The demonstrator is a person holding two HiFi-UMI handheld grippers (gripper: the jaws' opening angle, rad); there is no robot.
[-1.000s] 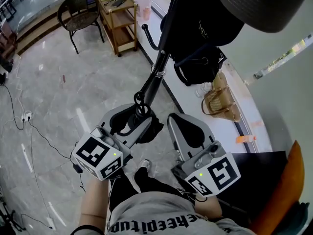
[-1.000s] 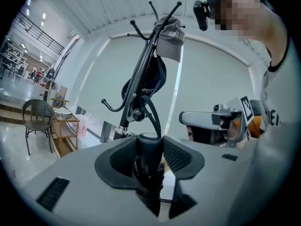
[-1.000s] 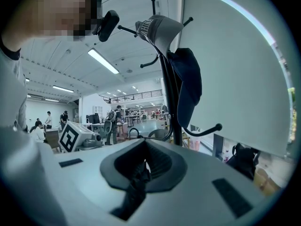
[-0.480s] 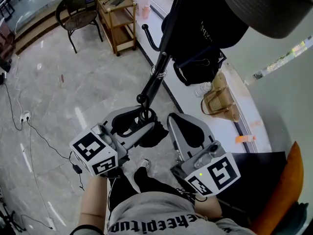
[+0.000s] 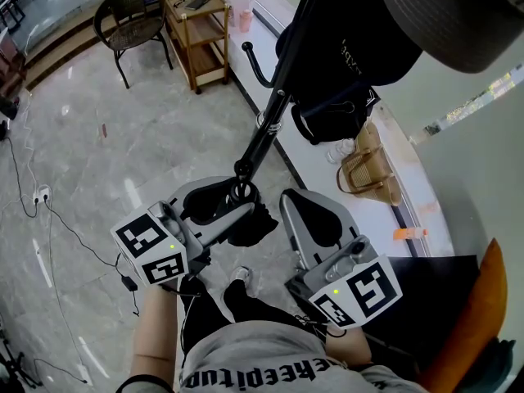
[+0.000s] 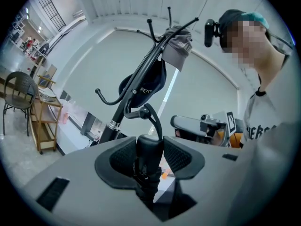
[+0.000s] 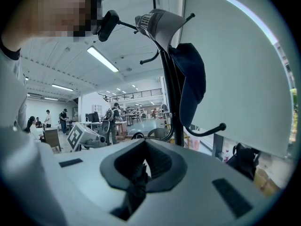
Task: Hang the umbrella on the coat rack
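Fingertips (image 6: 115,161) of the left gripper (image 6: 149,149) are clamped together on the handle of a black folded umbrella (image 6: 146,175). In the head view this gripper sits low and left of centre, pointing up towards the coat rack. A thin curved loop (image 6: 151,119) rises from the top of the umbrella handle, just beyond the jaws. The umbrella is not yet hung: its loop is close beside the lower part of the coat rack (image 5: 274,109) pole, well below the hooks.

Higher up the pole, a bare hook (image 5: 252,65) curls out to the left with its tip turned upward. A black bag (image 5: 352,47) hangs on the rack's right side.

To the right, the right gripper (image 5: 315,219) is held apart from the umbrella. Its jaws stand together; a dark scrap shows in the slit between them, and I cannot tell what it is.

To do this step well, I would lift the umbrella alongside the pole until the loop is above the bare hook's tip. Then I would move it sideways over the tip and lower it until the hook takes the weight. The left jaws should part only after that, and the lift should keep clear of the bag.
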